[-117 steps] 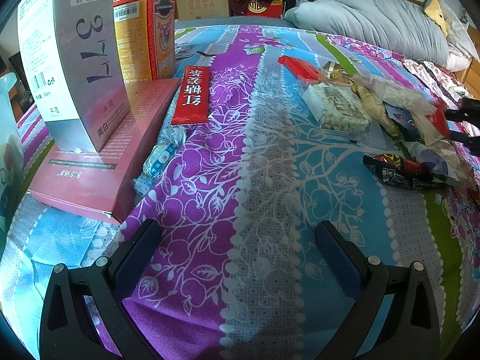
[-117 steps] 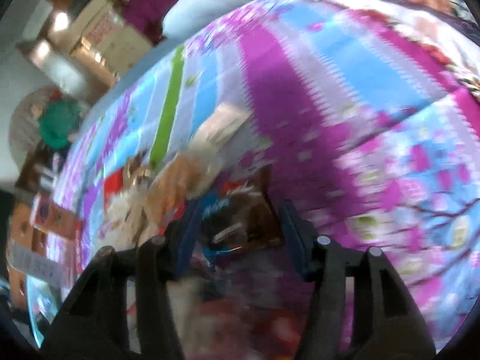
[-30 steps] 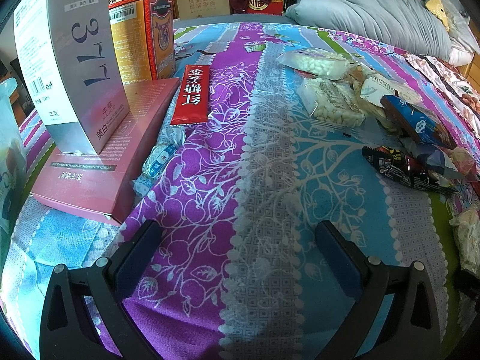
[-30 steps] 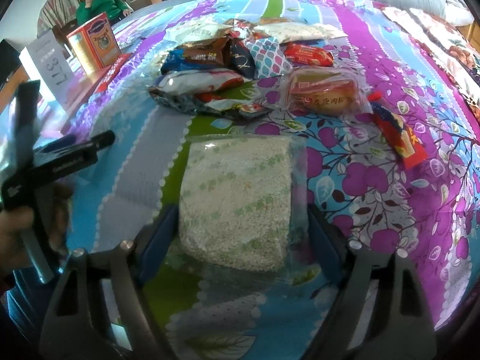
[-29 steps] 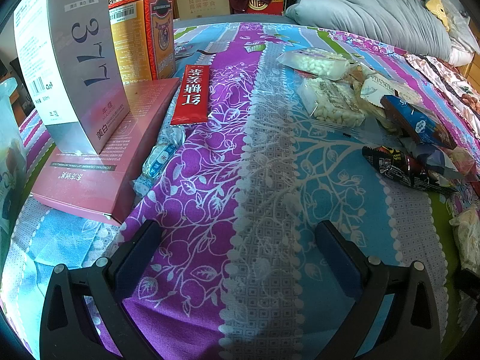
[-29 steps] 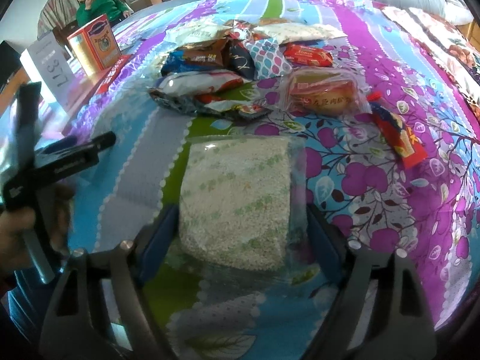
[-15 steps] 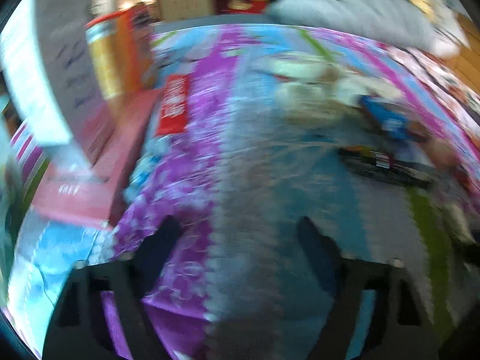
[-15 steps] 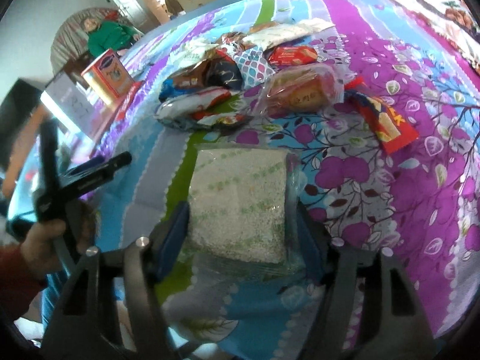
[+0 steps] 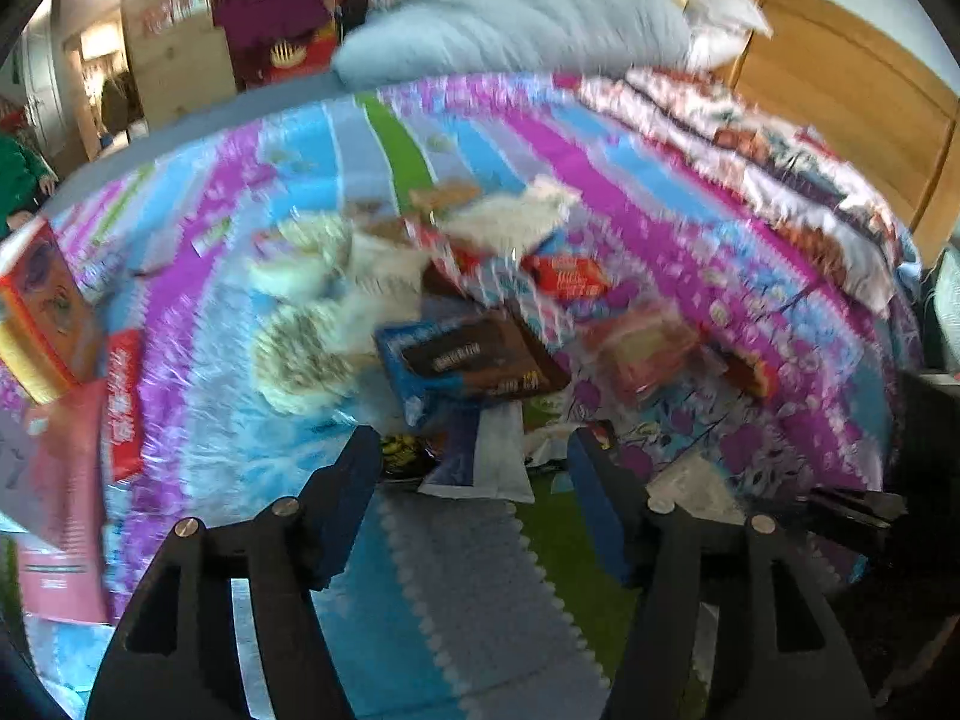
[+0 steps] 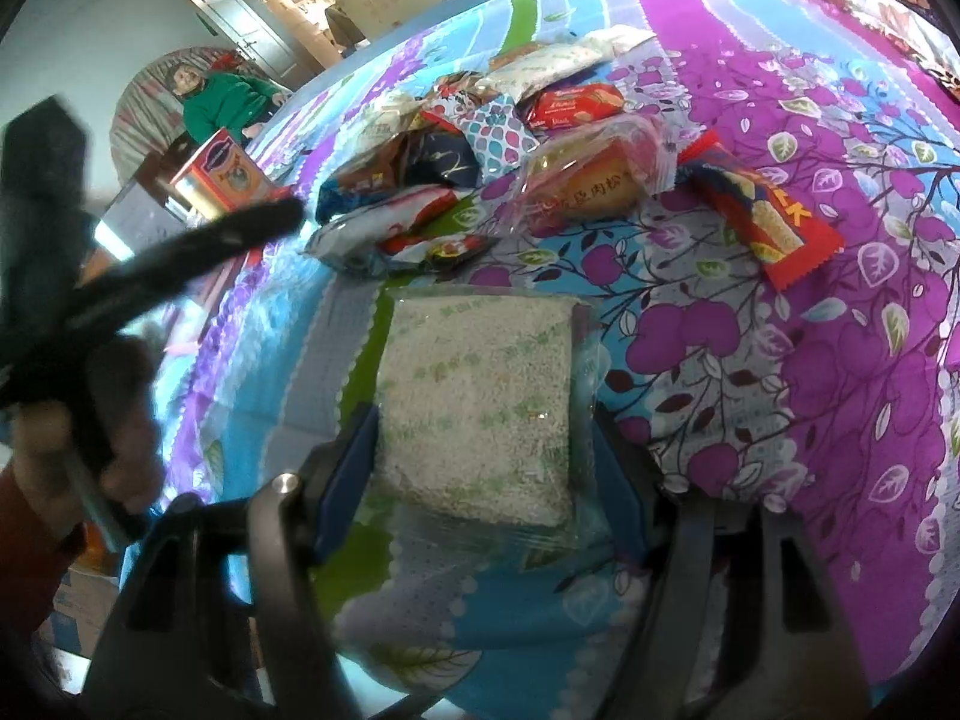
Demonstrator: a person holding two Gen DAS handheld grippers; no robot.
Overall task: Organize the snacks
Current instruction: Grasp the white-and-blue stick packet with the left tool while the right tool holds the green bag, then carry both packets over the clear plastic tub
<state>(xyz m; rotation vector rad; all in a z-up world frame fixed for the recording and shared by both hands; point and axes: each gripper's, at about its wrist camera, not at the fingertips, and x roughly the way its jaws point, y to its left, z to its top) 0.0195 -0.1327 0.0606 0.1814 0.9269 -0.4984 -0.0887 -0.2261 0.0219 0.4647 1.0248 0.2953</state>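
Note:
My right gripper is shut on a clear packet of pale rice crisp that lies on the patterned bedspread, a pad on each long side. Beyond it sits the snack heap: a clear-wrapped cake, a red biscuit packet and a red bar. The left wrist view is blurred. There my left gripper hovers at the near edge of the heap with its jaws closing. A white-and-blue wrapper lies just past its tips, untouched, in front of a blue-brown chocolate packet.
An orange box, a flat pink box and a red sachet line the left side. A grey pillow and a wooden headboard bound the far end. A person in green sits far off.
My left gripper has swung right from the boxes to the snack heap, lifted a little, and its jaws have narrowed. The right jaws have closed in on the pale packet.

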